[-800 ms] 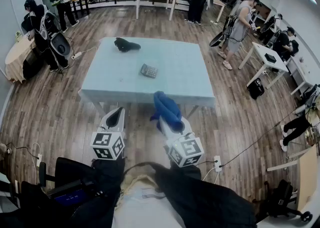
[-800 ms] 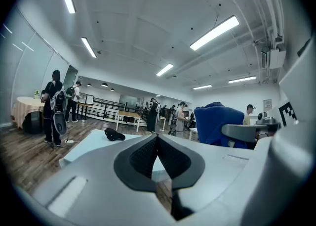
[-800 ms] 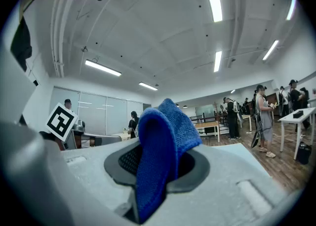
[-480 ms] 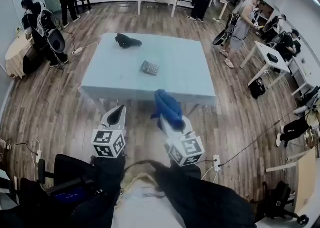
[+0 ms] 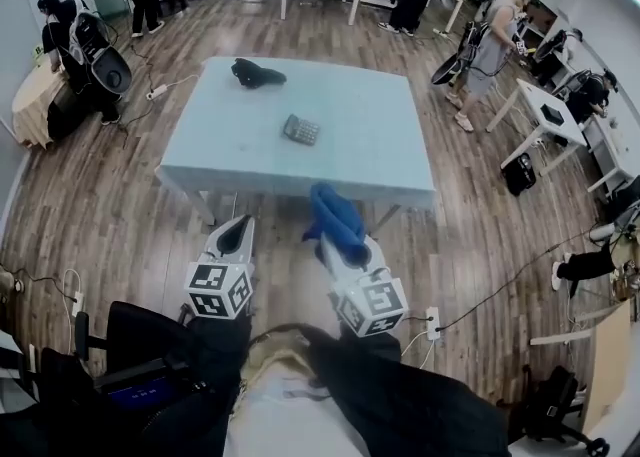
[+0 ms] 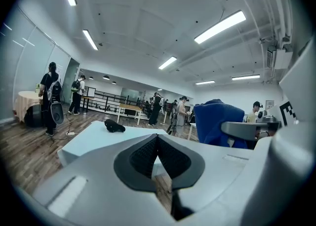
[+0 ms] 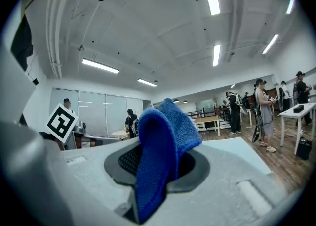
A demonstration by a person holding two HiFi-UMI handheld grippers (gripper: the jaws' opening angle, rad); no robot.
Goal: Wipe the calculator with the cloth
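Head view: holding the left gripper (image 5: 232, 241) and right gripper (image 5: 337, 242) off the table's (image 5: 390, 160) near edge, well apart from the calculator (image 5: 301, 129) lying mid-top.

Left gripper view: pressing its jaws together on nothing.

Right gripper view: clamping the blue cloth (image 7: 159, 156) — folded, bulging above the jaws.

No readable text, labels or numbers
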